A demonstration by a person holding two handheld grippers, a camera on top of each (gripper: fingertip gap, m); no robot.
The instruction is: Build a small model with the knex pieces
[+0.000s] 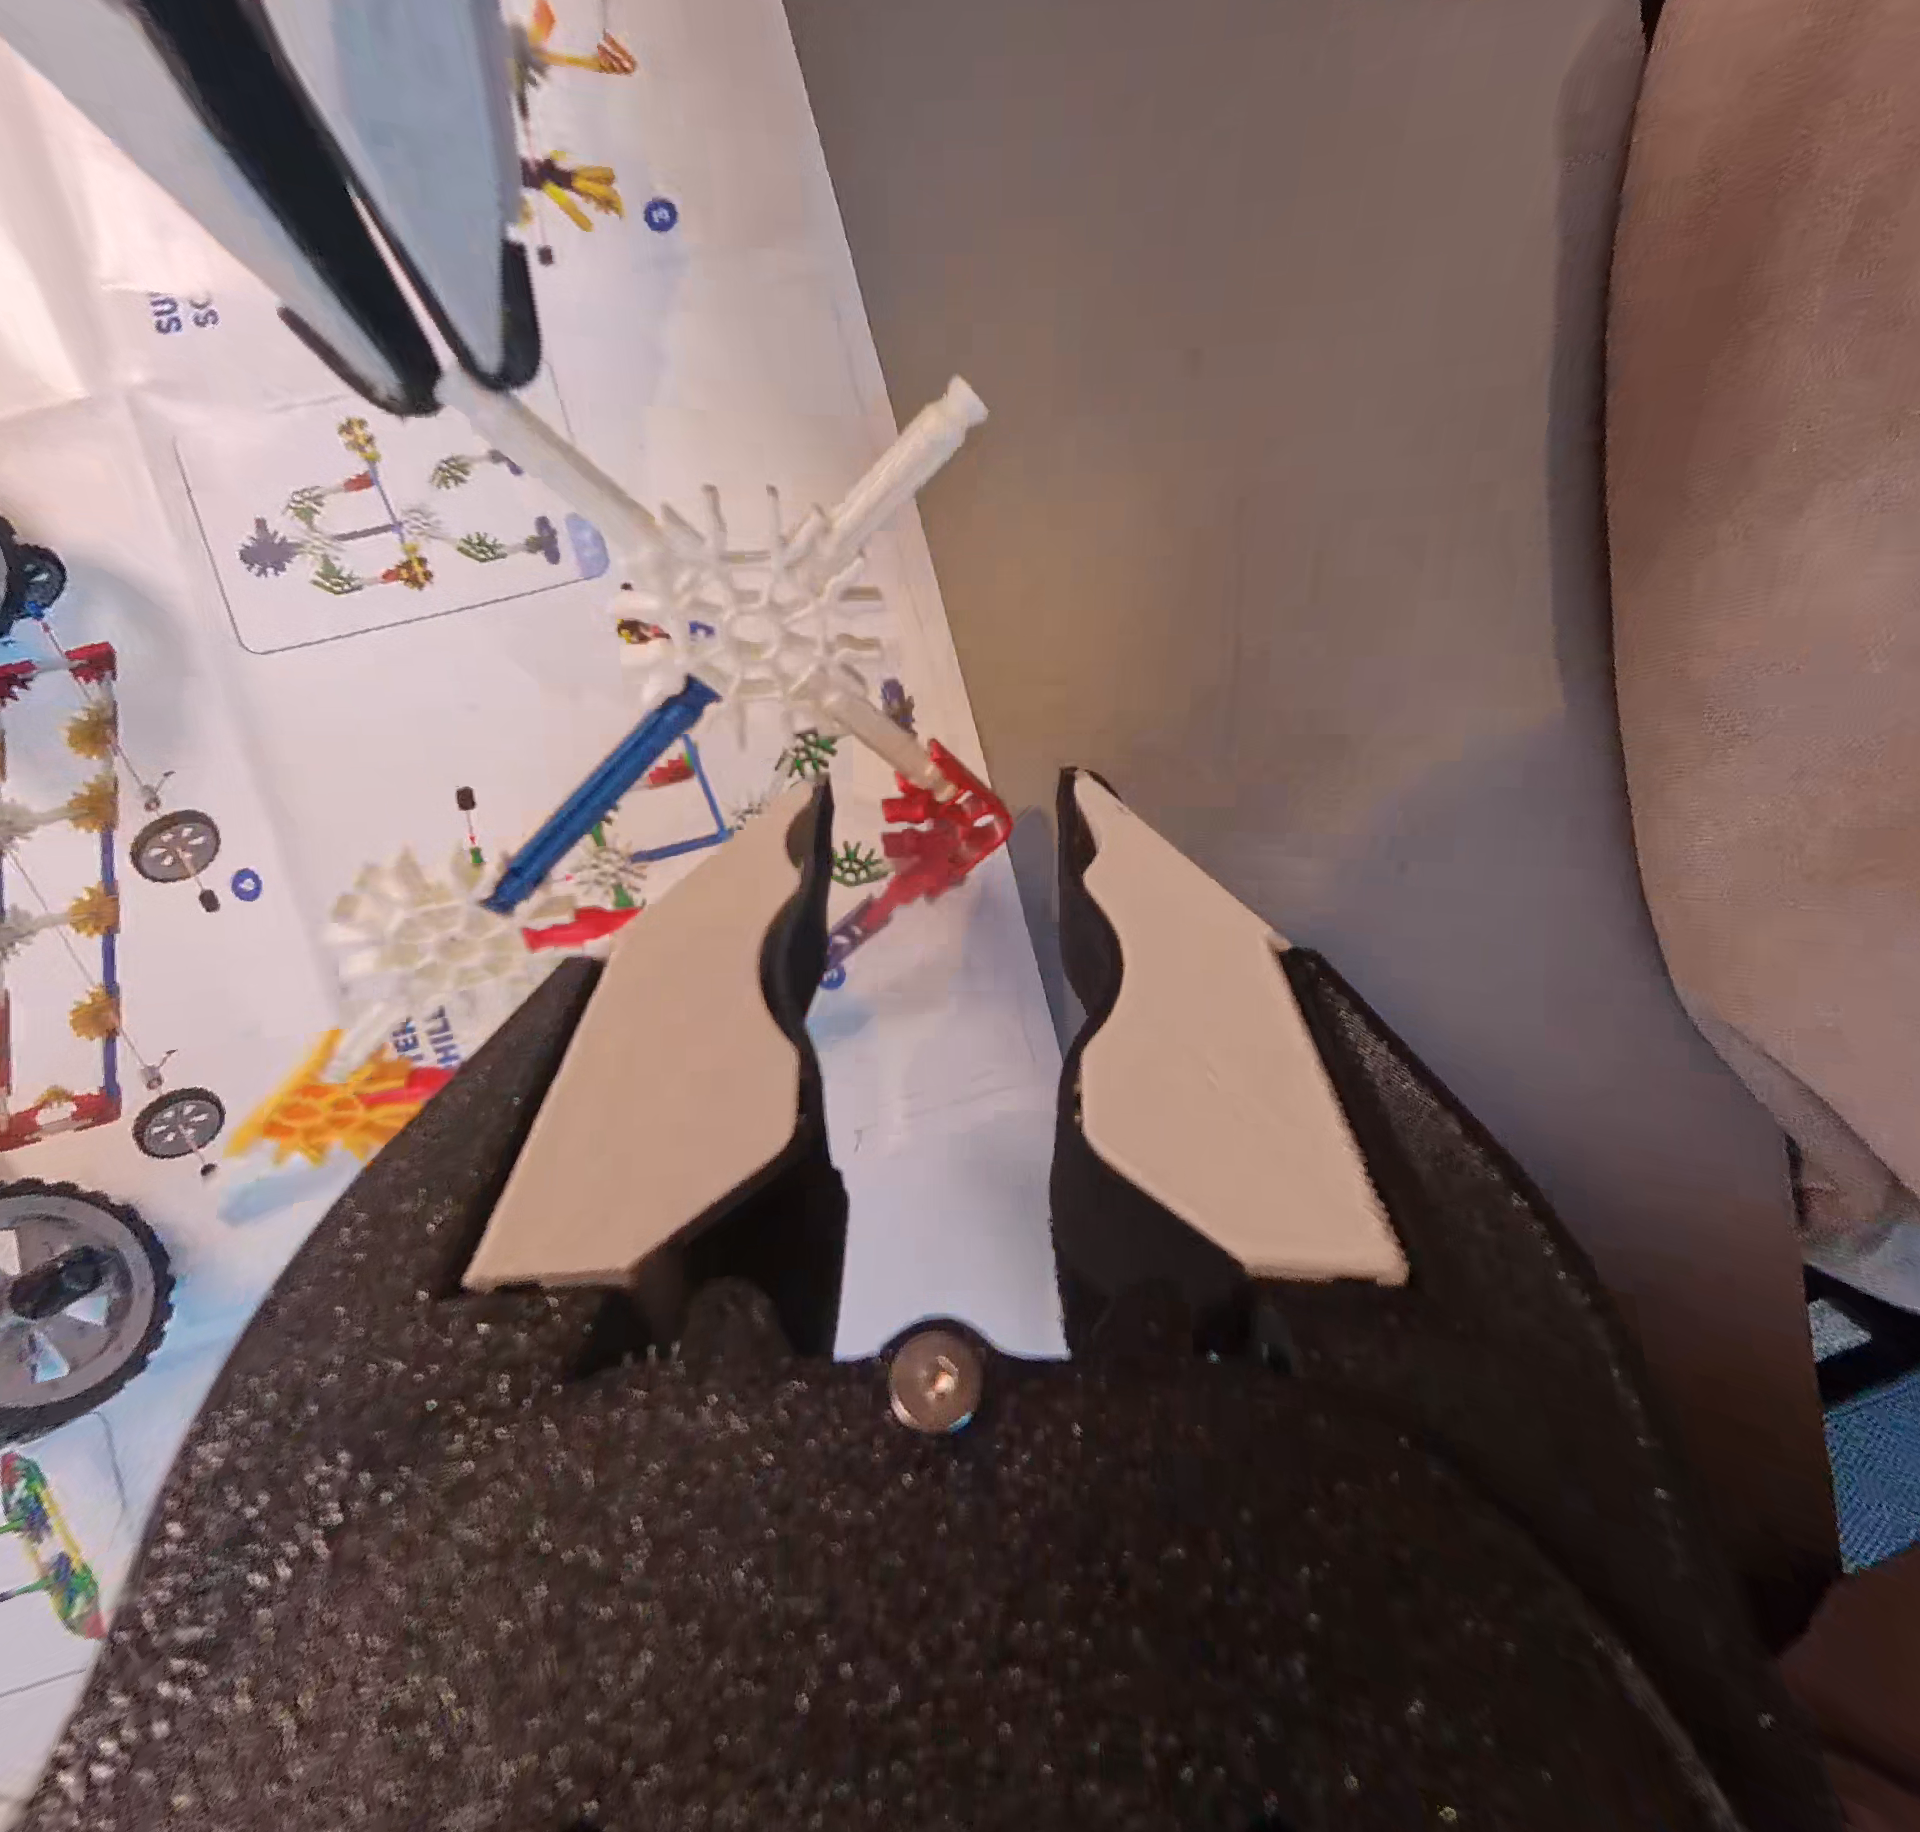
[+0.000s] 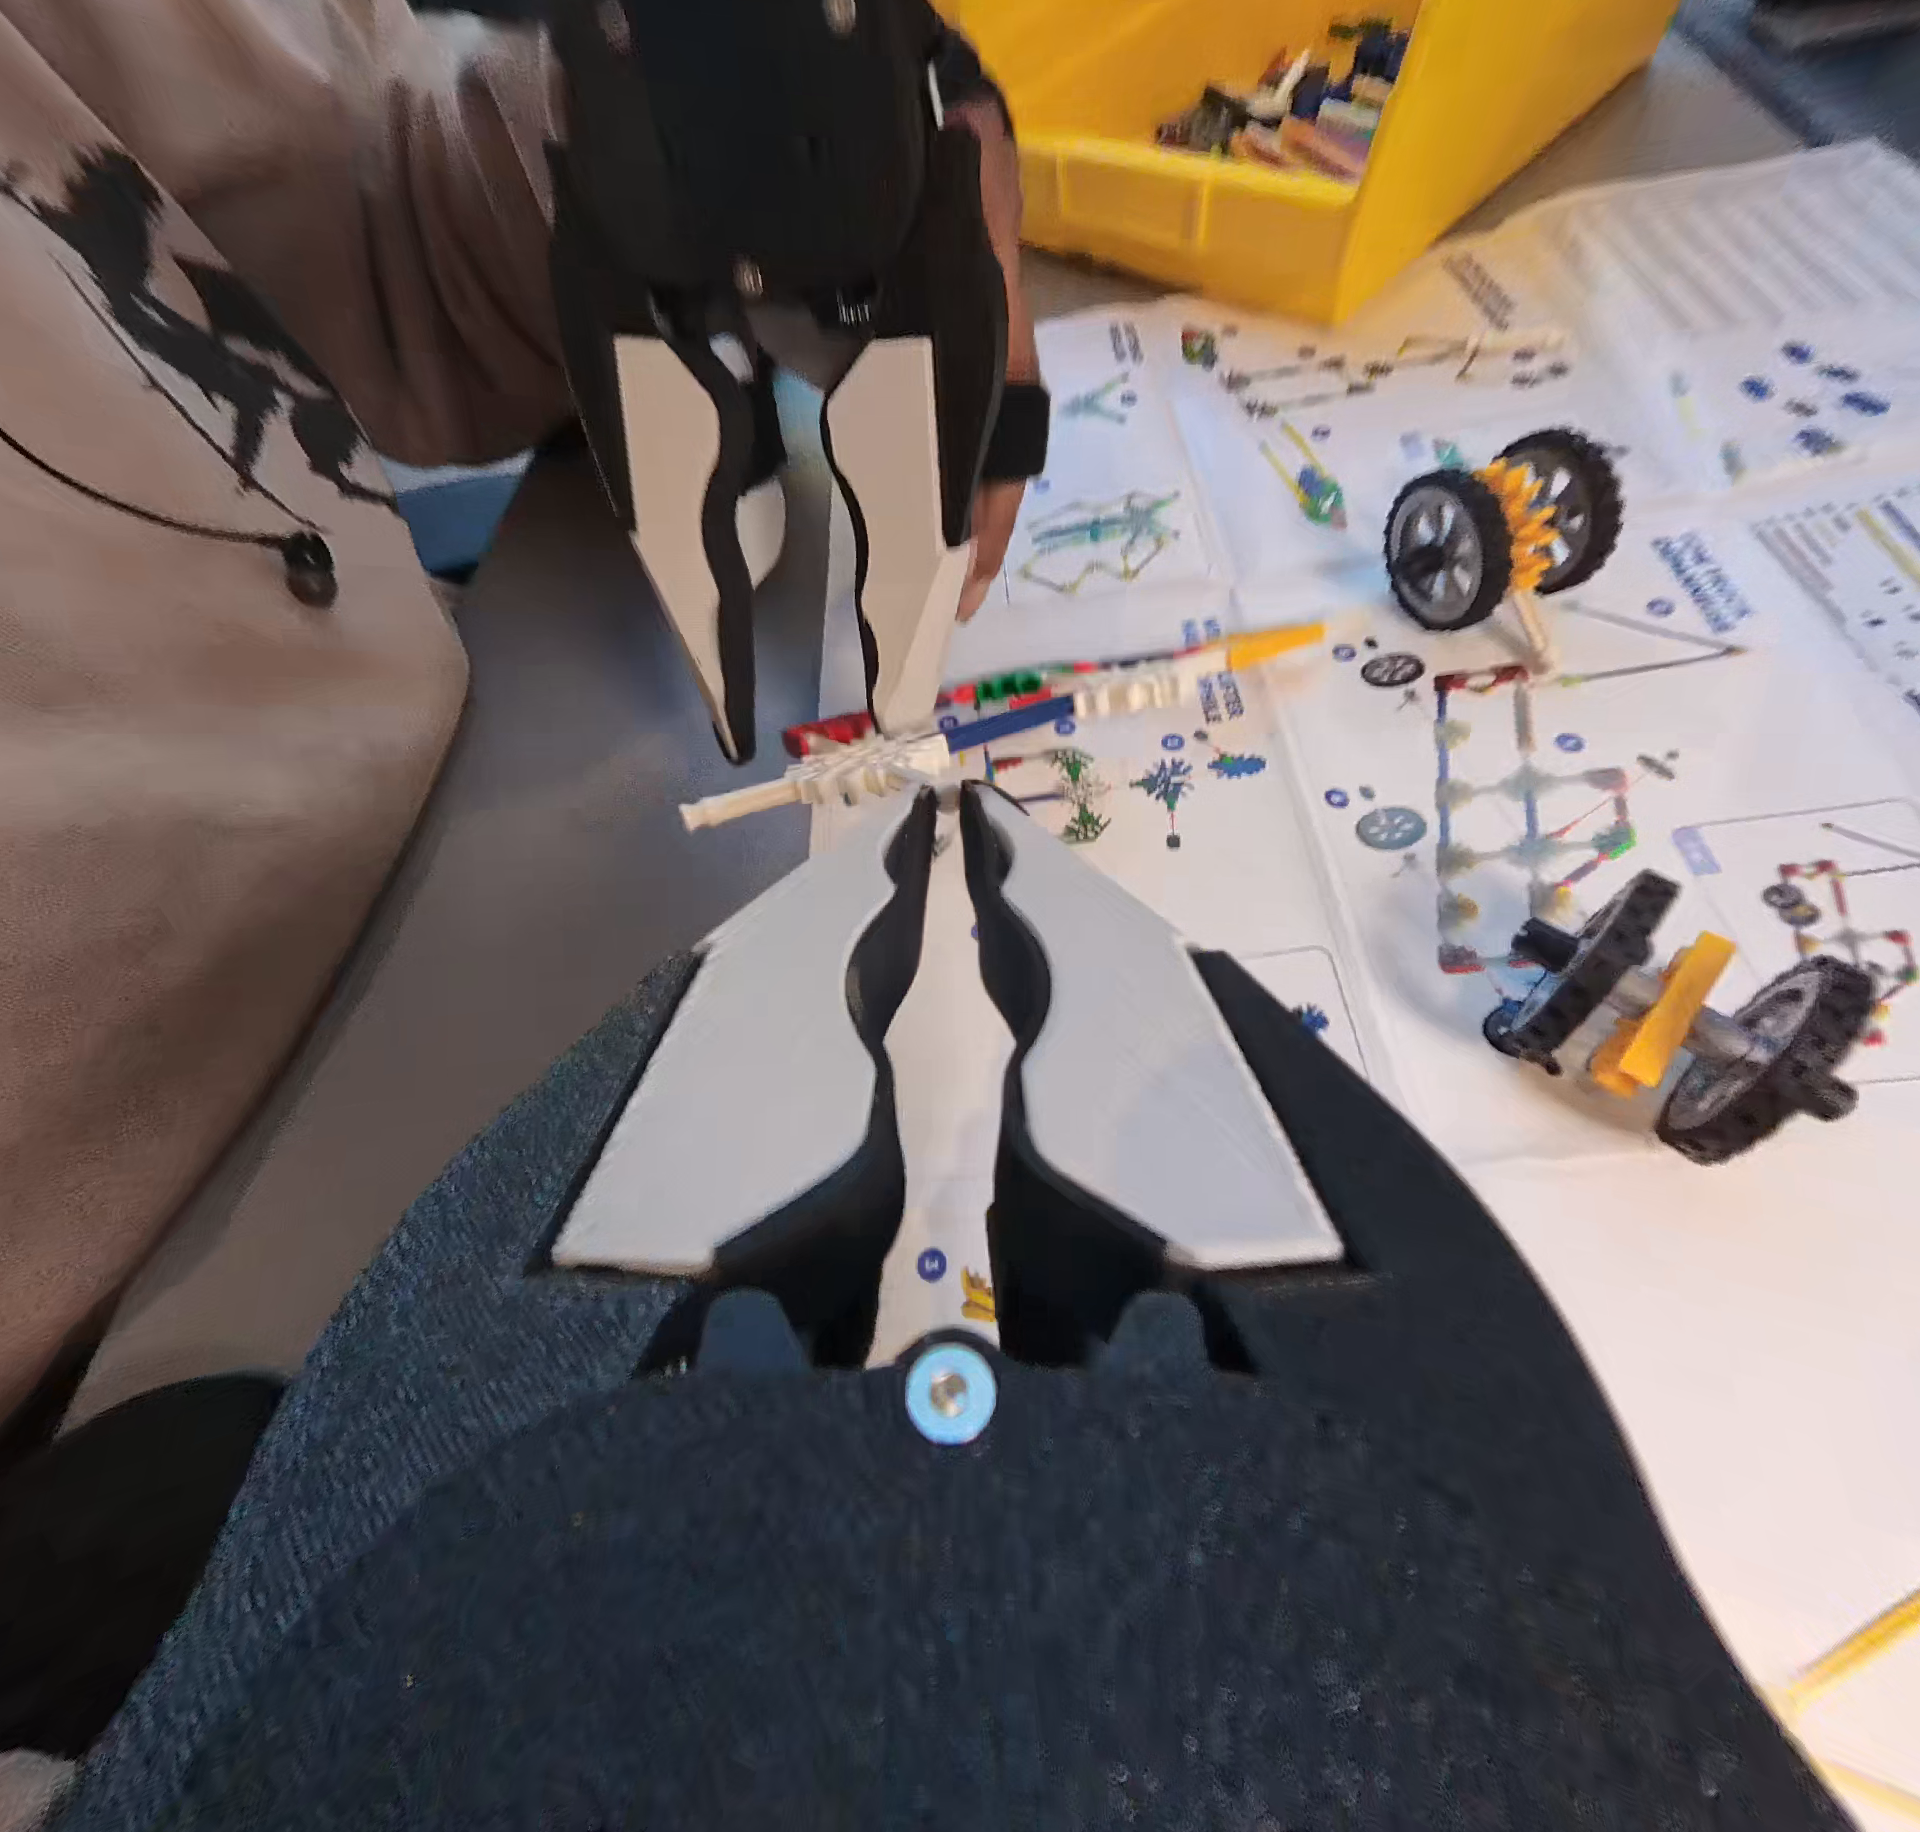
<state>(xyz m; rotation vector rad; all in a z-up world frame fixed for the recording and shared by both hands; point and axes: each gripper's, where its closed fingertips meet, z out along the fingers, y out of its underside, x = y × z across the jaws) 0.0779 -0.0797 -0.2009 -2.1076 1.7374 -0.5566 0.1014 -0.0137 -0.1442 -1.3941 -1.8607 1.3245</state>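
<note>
A toy rod-and-connector assembly is held above an instruction sheet (image 1: 312, 795). Its white snowflake connector (image 1: 753, 629) carries white rods, a blue rod (image 1: 603, 795) and a red connector (image 1: 945, 826). The blue rod leads to a second white connector (image 1: 426, 930) and an orange-yellow one (image 1: 332, 1107). My left gripper (image 1: 945, 790) is open, with the red connector just ahead between its tips. It also shows in the right wrist view (image 2: 816, 733). My right gripper (image 2: 943, 795) is shut on a white rod (image 1: 551, 463) of the assembly (image 2: 862, 764). It shows at the upper left of the left wrist view (image 1: 457, 390).
A yellow bin (image 2: 1247, 213) of loose parts stands at the back. Two wheeled builds (image 2: 1496, 525) (image 2: 1683, 1034) sit on the sheet to the right, and another wheel (image 1: 62, 1294) at the left. A person's beige garment (image 2: 208, 639) is close by over the grey table (image 1: 1247, 432). Left tips to right tips: about 9 cm.
</note>
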